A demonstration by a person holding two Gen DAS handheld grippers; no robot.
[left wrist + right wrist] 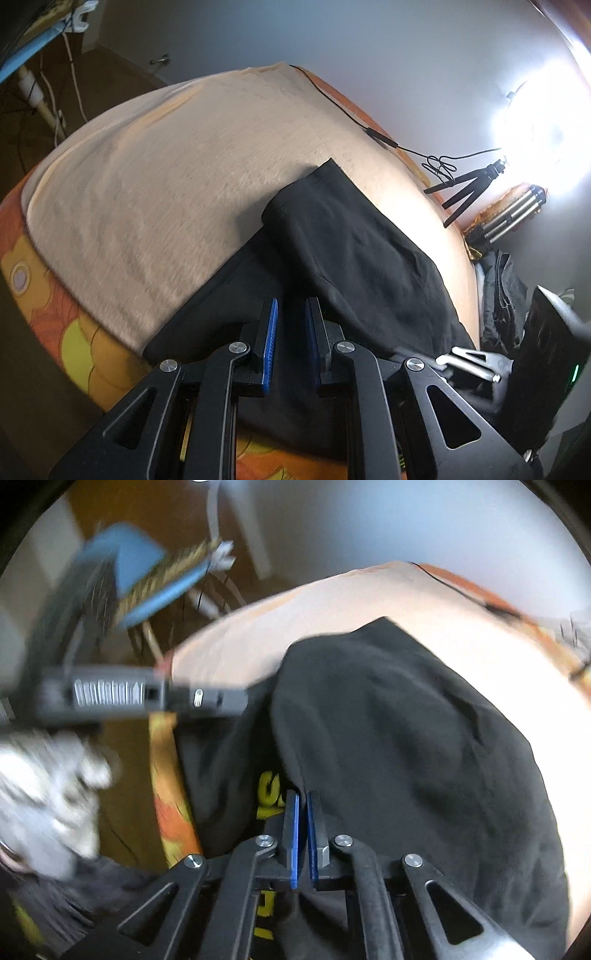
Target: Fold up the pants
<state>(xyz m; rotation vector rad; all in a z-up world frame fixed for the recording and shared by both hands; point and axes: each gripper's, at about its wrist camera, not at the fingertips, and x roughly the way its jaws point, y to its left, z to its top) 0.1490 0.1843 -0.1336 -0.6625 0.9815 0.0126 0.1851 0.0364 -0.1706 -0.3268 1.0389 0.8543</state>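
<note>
black pants (388, 738) pinched in right hand-held gripper (302, 805)

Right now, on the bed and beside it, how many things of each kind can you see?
Black pants: 1
Beige blanket: 1
Tripods, one black, one silver: 2
Grippers, left and right: 2
Total: 6

Open beige sheet (166, 184) left of pants (351, 251) — tripods (469, 188) crowding right edge
</note>
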